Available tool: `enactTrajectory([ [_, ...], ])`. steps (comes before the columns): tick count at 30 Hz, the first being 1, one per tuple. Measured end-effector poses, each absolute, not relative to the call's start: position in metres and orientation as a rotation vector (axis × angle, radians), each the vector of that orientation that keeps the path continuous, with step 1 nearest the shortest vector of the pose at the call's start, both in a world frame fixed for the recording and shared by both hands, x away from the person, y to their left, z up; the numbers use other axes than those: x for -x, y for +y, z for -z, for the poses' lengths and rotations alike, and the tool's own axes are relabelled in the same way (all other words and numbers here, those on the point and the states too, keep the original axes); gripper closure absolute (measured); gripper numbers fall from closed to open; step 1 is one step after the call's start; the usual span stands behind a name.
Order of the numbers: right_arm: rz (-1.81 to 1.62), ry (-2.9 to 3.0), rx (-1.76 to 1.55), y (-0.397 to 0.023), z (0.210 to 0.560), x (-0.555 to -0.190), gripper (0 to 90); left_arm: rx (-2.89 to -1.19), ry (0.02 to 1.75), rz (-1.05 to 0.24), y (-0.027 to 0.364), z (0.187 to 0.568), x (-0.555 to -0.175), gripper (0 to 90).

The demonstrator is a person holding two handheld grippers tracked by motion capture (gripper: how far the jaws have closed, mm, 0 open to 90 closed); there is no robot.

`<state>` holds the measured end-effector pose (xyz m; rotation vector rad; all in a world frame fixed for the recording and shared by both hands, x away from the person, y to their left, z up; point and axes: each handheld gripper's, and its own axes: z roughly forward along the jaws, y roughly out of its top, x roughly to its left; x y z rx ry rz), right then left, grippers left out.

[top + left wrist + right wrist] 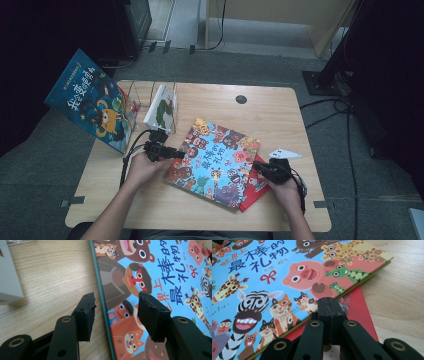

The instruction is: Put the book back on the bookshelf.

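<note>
A large picture book (215,162) with cartoon animals on a blue cover lies flat in the middle of the wooden table (280,115). It rests on a thin red book (254,189) that pokes out at its right corner. My left gripper (176,153) is at the picture book's left edge. In the left gripper view the gripper (117,302) is open, one jaw over the bare wood and the other over the cover (162,277), with the book's edge between them. My right gripper (257,165) (329,302) is shut, with its tips over the picture book's (274,277) right edge above the red book (359,307).
A blue book (92,100) leans upright at the table's far left corner beside a clear rack (142,92). A white book (162,107) (10,282) stands in that rack. A small white paper shape (285,153) lies right of the picture book. A round cable hole (241,99) sits near the far edge.
</note>
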<state>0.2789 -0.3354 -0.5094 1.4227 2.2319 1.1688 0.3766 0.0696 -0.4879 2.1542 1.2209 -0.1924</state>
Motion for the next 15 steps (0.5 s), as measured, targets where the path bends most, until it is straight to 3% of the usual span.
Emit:
enactTrajectory([
  [15, -1.172, 2.237, -1.401, -0.334, 0.510, -0.297, 90.0, -2.181, 1.226, 0.203, 0.063, 0.492, -0.376, 43.7],
])
